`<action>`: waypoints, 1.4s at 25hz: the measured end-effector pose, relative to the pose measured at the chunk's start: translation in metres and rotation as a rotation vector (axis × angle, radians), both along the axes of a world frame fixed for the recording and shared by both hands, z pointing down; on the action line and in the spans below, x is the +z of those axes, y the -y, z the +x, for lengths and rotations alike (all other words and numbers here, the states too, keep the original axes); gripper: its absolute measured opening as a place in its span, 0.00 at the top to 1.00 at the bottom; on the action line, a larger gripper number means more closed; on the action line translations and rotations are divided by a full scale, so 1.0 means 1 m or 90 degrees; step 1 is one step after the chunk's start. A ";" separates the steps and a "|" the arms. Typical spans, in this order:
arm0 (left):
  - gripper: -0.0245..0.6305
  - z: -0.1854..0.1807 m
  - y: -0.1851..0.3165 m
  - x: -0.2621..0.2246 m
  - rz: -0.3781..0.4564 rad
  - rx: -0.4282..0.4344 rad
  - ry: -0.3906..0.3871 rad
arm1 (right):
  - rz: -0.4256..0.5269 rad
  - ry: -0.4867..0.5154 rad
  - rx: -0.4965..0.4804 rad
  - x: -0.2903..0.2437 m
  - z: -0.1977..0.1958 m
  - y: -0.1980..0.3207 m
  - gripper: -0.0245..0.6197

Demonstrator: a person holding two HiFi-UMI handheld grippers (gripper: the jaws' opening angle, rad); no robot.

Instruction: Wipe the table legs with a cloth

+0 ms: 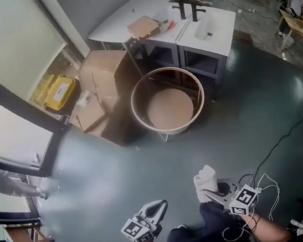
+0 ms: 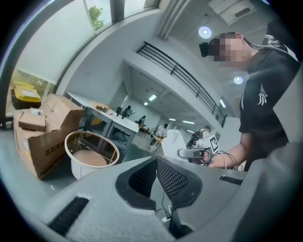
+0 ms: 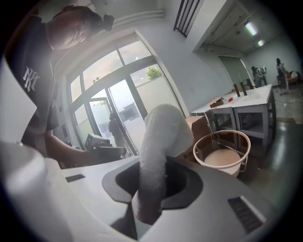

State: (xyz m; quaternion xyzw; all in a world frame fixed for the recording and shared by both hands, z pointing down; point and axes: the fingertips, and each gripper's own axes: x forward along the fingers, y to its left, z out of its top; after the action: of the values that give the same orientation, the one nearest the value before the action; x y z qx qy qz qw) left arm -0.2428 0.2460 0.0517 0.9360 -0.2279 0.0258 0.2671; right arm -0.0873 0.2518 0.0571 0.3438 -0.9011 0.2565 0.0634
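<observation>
Best seen in own view: right gripper (image 3: 151, 189) pinching cloth (image 3: 158, 137).

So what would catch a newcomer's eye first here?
The round white-rimmed table stands mid-floor, before the white desks, with cardboard boxes piled at its left. Low in the head view, the right tool grips a white cloth that sticks up from it.

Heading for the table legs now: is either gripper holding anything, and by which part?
Right gripper holds the white cloth by its lower end; the rest stands above the jaws. Left gripper holds nothing.
</observation>
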 end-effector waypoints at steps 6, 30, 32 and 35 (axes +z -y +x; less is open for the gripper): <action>0.95 0.028 0.070 0.020 -0.012 0.007 0.075 | -0.032 -0.012 -0.012 0.056 0.036 0.079 0.82; 0.95 0.216 0.230 0.416 -0.007 -0.226 0.093 | 0.008 -0.121 -0.308 0.436 0.189 0.251 0.82; 0.96 0.225 0.246 0.458 0.013 -0.239 0.099 | 0.022 -0.123 -0.305 0.478 0.186 0.267 0.82; 0.95 0.229 0.272 0.528 0.041 -0.228 0.110 | 0.029 -0.114 -0.288 0.546 0.166 0.288 0.82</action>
State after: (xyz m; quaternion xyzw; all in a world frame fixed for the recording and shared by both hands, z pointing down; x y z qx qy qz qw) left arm -0.0139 -0.0261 0.5797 0.8827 -0.4136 0.0511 0.2171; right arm 0.0792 -0.0364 0.6028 0.1559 -0.9514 0.1843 0.1912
